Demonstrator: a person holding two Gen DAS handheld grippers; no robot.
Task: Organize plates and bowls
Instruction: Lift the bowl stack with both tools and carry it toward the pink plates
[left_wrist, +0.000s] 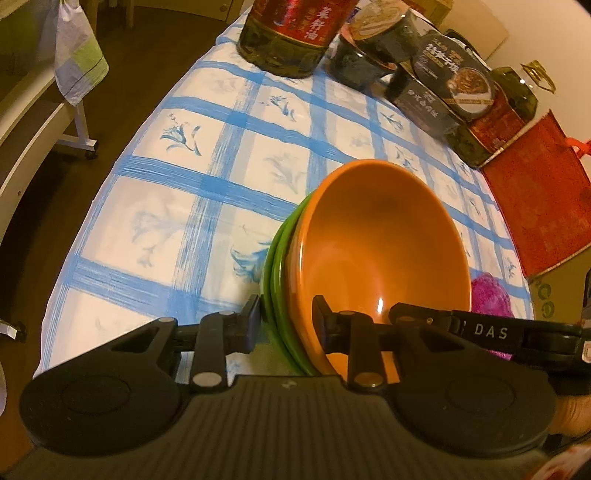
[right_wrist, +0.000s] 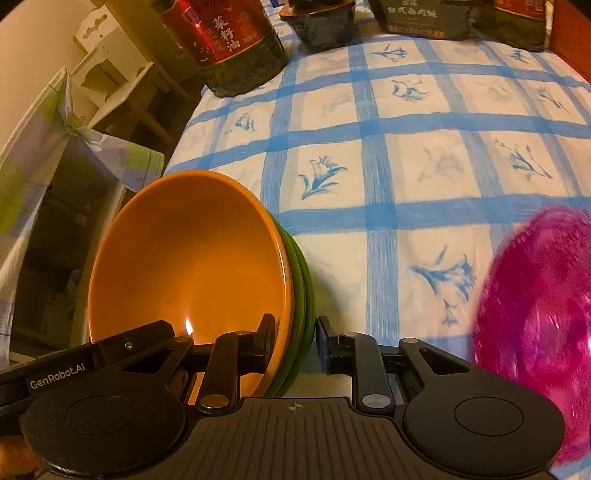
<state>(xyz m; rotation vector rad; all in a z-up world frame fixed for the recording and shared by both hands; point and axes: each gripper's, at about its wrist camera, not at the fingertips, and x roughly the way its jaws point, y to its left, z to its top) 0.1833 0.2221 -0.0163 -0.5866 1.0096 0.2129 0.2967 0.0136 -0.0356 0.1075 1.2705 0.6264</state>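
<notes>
One orange bowl (left_wrist: 380, 251), two green bowls (left_wrist: 275, 266).

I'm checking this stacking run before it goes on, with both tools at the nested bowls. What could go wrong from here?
1. Both tools, the left tool and the right tool, straddle only the rims of the tilted orange bowl and the green bowls under it; the stack might slip apart.
2. The pink bowl sits close beside the right tool and could get knocked.

An orange bowl (left_wrist: 380, 240) nests in green bowls (left_wrist: 275, 266), stack tilted on edge; a pink bowl (right_wrist: 539, 314) is beside.
</notes>
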